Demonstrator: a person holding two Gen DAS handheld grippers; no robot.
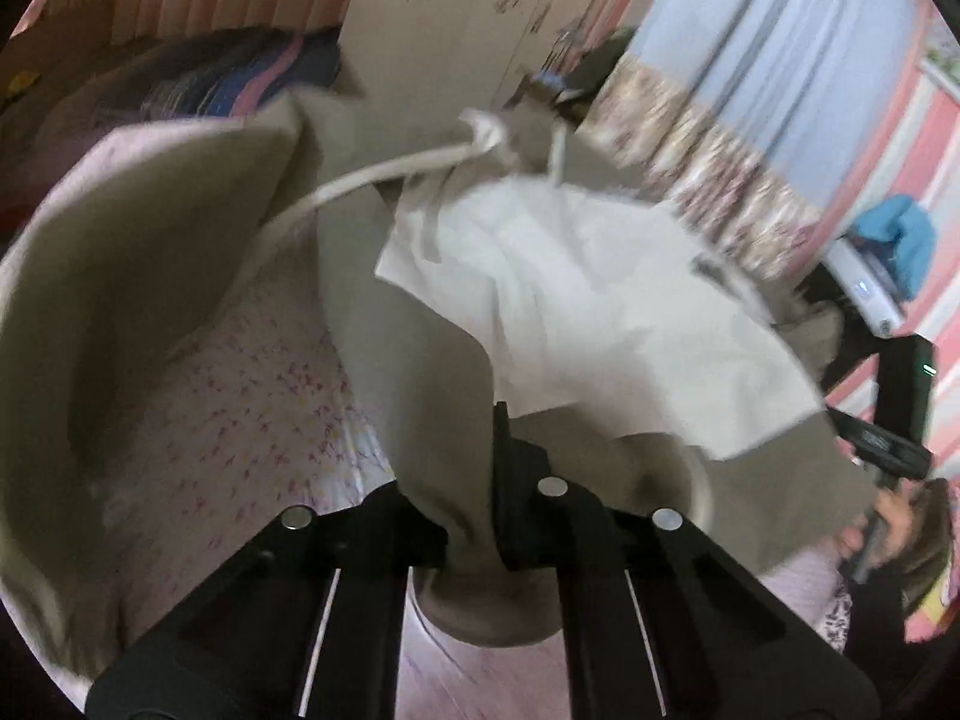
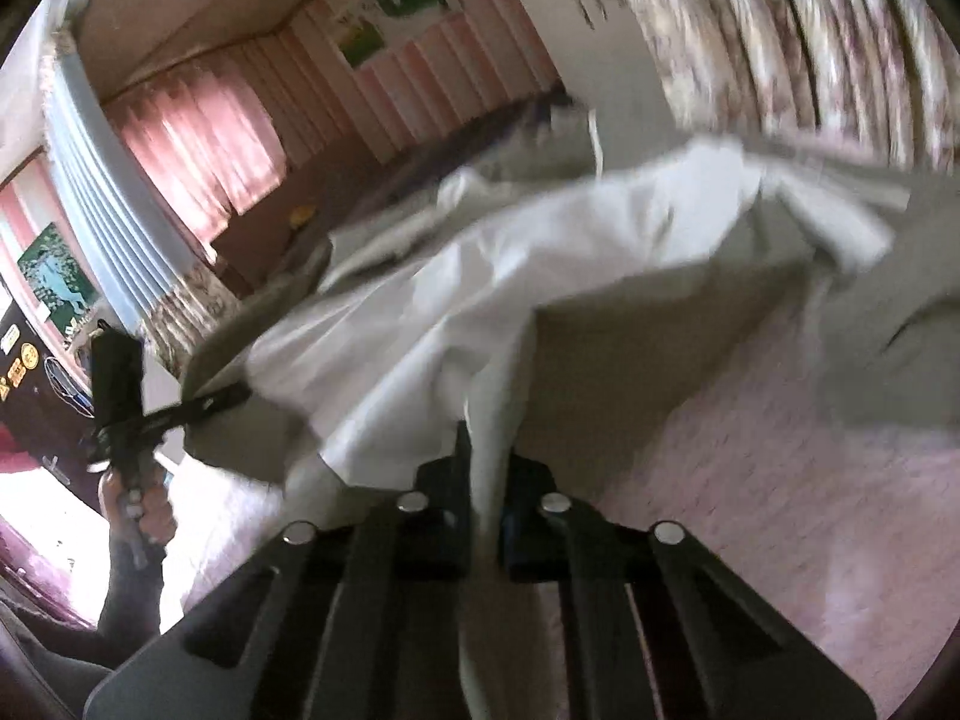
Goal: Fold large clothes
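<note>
Above the bed, your left claw and right claw are both clamped on the soft, limp, light garment, so grip its edges.

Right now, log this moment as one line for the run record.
step: lifting garment | left gripper: shut on khaki garment | right gripper: shut on white lining | garment: held above pink bedsheet | drawstring: hanging loose

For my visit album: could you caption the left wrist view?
Left gripper pinches a khaki garment with white lining above a pink patterned bedsheet.
</note>
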